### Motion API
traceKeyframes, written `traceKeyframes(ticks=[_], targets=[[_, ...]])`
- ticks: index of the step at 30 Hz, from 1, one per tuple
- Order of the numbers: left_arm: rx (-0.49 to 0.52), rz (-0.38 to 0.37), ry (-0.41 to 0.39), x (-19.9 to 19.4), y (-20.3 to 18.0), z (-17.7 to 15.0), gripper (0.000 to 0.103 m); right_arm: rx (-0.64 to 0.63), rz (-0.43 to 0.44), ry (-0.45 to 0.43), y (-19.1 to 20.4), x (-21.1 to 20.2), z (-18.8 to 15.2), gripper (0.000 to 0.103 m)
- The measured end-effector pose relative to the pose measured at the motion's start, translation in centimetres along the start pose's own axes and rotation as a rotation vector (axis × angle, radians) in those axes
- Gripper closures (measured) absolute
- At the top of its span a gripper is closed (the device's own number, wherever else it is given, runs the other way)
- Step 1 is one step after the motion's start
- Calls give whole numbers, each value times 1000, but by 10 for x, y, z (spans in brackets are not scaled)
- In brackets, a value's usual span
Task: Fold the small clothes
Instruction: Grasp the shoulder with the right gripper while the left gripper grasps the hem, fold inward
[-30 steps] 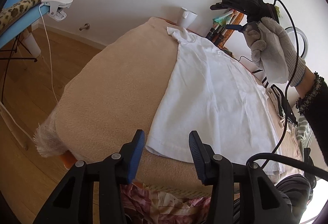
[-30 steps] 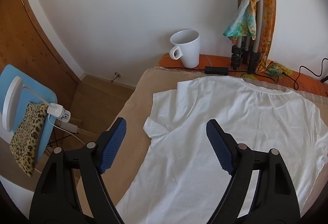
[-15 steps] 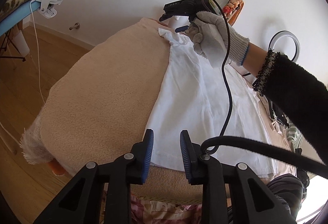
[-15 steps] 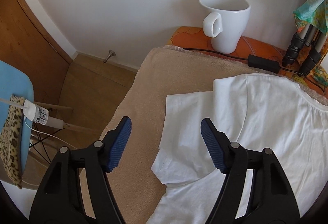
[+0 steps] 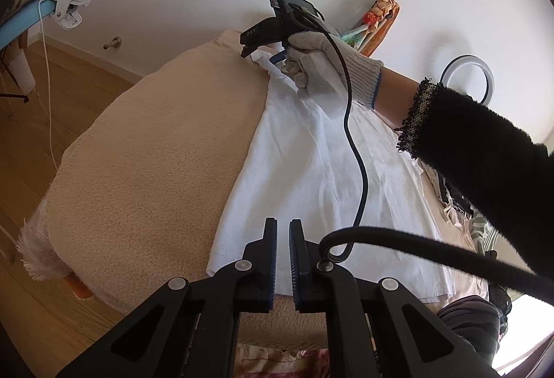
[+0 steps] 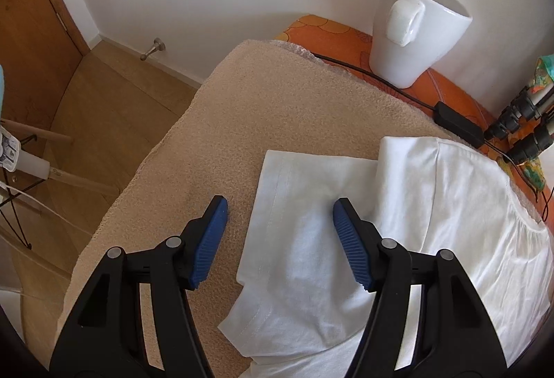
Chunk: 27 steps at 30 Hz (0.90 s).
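Shirt: white T-shirt [image 5: 322, 177] flat on beige towel [image 5: 155, 170], center frame.
L gripper [image 5: 283, 260]: jaws nearly closed at hem, grip unclear.
R gripper [image 6: 280, 239]: jaws wide, straddling sleeve [image 6: 304, 205], holding 0.
Risk: pinching towel too; sleeve bunches.
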<state>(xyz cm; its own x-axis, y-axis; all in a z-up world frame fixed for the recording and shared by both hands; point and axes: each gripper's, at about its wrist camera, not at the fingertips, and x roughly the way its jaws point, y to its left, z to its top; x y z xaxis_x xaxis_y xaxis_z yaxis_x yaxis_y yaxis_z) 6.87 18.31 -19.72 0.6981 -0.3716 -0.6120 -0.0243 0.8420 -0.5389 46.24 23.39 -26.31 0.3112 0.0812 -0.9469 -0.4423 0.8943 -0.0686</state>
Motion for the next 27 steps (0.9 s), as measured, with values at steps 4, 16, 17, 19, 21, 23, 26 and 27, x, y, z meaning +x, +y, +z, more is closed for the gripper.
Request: traceKeyframes(ticks=[4, 16, 17, 19, 21, 23, 26, 27], targets=[[39, 85, -20, -4, -5, -3, 98, -38, -22, -8, 3, -2, 1, 53], [58, 176, 36, 19, 8, -6, 99, -50, -42, -36, -8, -6, 2, 93], [46, 153, 37, 18, 9, -4, 103, -48, -35, -40, -10, -6, 3, 93], [18, 100, 31, 13, 9, 0, 103, -53, -24, -52, -16, -11, -2, 94], [17, 60, 10, 6, 4, 3, 103, -56, -16, -66, -15, -12, -3, 96], [42, 50, -7, 1, -6, 7, 103, -31, 7, -79, -22, -18, -2, 97], [66, 21, -25, -3, -21, 11, 103, 30, 56, -112, -39, -31, 0, 97], [80, 12, -29, -4, -27, 11, 103, 49, 74, -127, -46, -37, 0, 97]])
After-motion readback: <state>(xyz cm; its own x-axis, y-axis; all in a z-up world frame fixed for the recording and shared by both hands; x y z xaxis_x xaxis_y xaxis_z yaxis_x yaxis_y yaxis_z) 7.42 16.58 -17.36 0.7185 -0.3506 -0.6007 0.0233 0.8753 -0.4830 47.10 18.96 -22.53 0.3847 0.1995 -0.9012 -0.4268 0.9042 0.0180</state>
